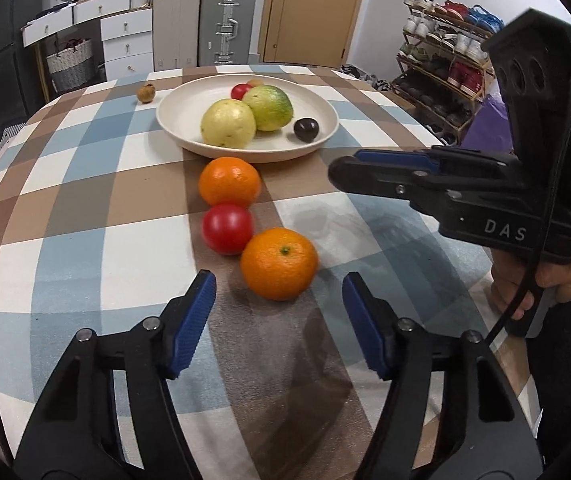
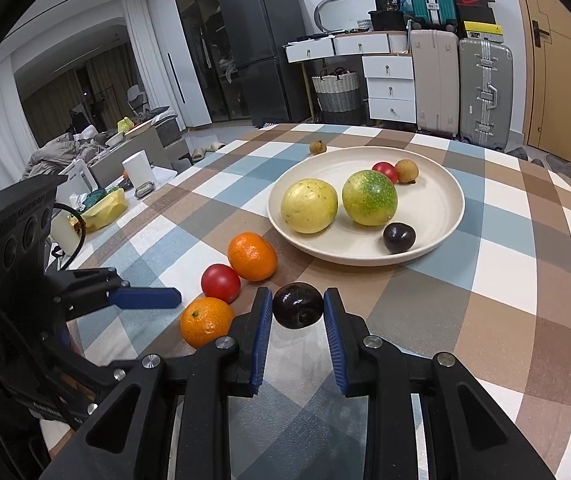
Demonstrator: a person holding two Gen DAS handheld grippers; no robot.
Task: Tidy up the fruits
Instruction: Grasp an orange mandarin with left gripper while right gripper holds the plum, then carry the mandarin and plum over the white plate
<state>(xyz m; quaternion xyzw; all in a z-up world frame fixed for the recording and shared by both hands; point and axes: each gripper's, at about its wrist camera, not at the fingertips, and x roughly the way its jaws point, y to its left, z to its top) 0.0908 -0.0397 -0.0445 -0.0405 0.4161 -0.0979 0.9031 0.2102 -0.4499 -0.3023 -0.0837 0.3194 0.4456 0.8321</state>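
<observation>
Gripping a dark plum between the blue pads of the right gripper, jaws pressed against both its sides, just above the checked tablecloth. Standing apart, the jaws of the left gripper, nothing between the pads, with the nearest orange lying just beyond the fingertips on the cloth. Touching that orange, a red tomato-like fruit, and touching that in turn, a second orange, the three forming a short line toward the plate. Sitting just behind the second orange, the cream plate's near rim. Resting in the plate: a pale yellow round fruit and a green-yellow one touching each other, another dark plum near the right rim, a small red fruit and a small brown one at the back. Lying on the cloth just outside the plate's far left rim, a small brown wrinkled fruit. Showing at the right edge of the left wrist view, a hand clasping the right gripper's handle. Standing past the table, suitcases and white drawers.
</observation>
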